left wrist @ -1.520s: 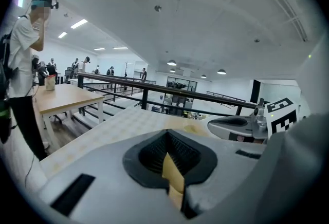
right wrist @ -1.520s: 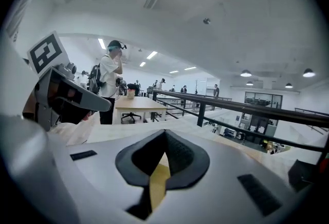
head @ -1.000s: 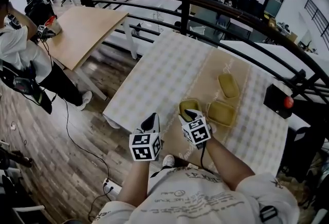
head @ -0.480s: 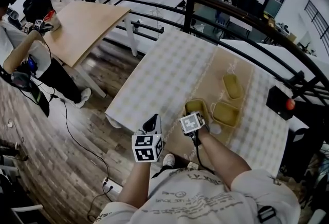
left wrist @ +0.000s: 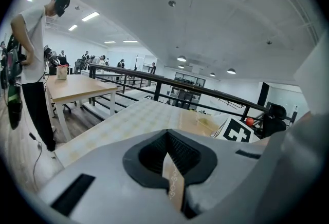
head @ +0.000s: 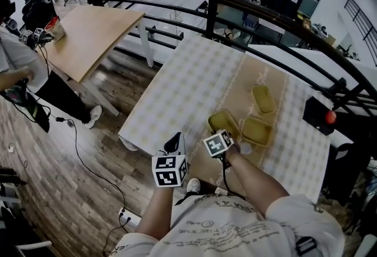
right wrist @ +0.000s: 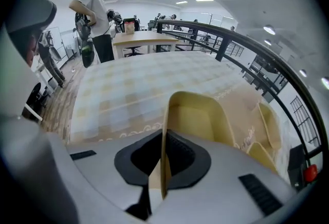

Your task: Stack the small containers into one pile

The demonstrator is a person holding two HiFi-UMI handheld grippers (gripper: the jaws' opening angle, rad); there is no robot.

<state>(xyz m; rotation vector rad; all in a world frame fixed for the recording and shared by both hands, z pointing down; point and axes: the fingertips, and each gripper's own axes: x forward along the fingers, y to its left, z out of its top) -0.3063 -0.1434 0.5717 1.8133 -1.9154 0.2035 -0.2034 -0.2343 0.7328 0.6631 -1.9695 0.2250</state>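
Note:
Three small yellow containers lie on the tan runner [head: 235,82] of a checked table. My right gripper [head: 221,131] has just been closing, and its jaws are now shut on the near rim of the nearest container [head: 224,121]. In the right gripper view that container [right wrist: 198,115] stands straight ahead, its thin wall pinched at the gripper [right wrist: 163,169]. A second container [head: 255,130] lies just to its right and a third [head: 263,98] farther back. My left gripper [head: 175,144] hovers at the table's near edge; the left gripper [left wrist: 172,184] is shut with nothing in it.
A black box with a red knob [head: 321,114] sits at the table's right edge. A dark railing [head: 235,3] runs behind the table. A wooden table [head: 88,32] and a standing person [head: 17,67] are to the left, with cables on the floor.
My right gripper has dropped onto the nearest container and its jaws have closed on the rim. The left gripper has stayed put. The person at the left has shifted.

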